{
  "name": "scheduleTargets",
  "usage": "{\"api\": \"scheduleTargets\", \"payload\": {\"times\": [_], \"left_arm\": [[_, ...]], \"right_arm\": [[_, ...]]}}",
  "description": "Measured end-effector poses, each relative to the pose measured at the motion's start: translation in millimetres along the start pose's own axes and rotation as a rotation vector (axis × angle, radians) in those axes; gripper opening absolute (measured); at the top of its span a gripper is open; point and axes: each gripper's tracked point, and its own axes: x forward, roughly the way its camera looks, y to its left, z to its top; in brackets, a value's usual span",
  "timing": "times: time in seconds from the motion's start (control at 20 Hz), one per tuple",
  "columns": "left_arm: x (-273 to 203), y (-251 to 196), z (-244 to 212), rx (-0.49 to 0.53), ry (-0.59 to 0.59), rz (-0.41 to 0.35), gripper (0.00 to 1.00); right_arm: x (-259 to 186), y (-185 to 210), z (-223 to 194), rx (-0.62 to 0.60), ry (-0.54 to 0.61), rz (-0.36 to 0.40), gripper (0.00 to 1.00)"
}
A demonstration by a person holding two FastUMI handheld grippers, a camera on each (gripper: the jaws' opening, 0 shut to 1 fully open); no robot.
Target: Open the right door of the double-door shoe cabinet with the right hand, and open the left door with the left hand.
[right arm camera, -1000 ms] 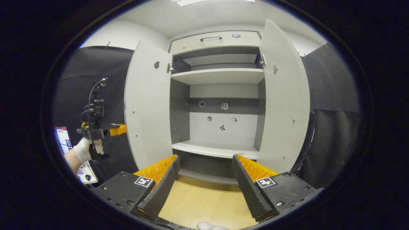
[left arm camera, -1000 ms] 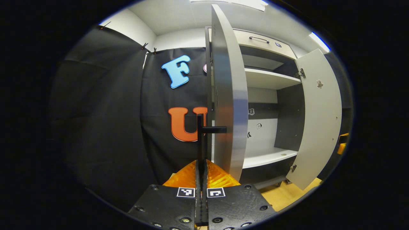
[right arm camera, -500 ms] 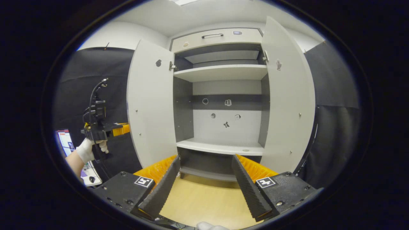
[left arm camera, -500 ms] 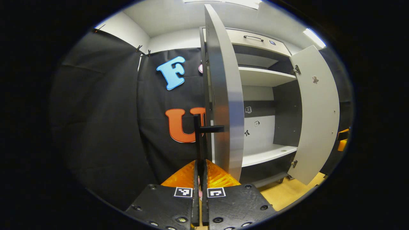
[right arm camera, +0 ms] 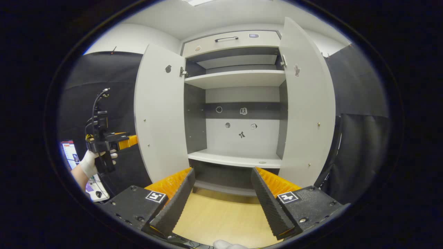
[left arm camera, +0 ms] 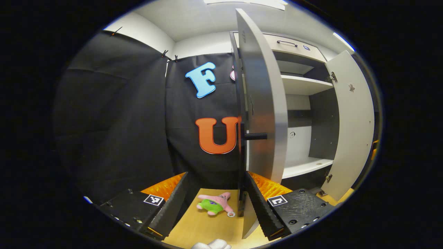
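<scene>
the left gripper (left arm camera: 216,204) sits level at the left door (left arm camera: 263,114) edge, jaws spread wide, the door handle (left arm camera: 255,136) just ahead of its right finger. half a second ago those jaws were pinched shut on the handle bar; now they are parted and free of it. the right gripper (right arm camera: 221,199) hangs back from the shoe cabinet (right arm camera: 238,103), jaws wide, holding nothing. both doors stand open, the right door (right arm camera: 306,107) ahead to its right. a pink and green plush toy (left arm camera: 215,204) lies on the floor (left arm camera: 207,224) between the left gripper's fingers. a gloved hand (right arm camera: 90,162) holds the left gripper off to the left.
</scene>
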Motion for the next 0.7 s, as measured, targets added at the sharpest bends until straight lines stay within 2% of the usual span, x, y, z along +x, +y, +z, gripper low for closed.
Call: {"api": "scheduleTargets", "payload": {"times": [0.25,0.55,0.7], "left_arm": [[-16.6,12.9,9.9,0.09,-0.006,0.037,0.96],[-37.4,23.3,36.6,0.05,-0.027,0.15,0.96],[-41.5,12.2,57.1,0.041,-0.078,0.149,0.96]], "right_arm": [[-0.2,-11.7,9.1,0.0,-0.024,-0.03,1.0],[-2.3,-26.0,18.5,-0.011,-0.045,-0.069,1.0],[-3.4,-36.5,20.6,-0.014,-0.05,-0.106,1.0]]}}
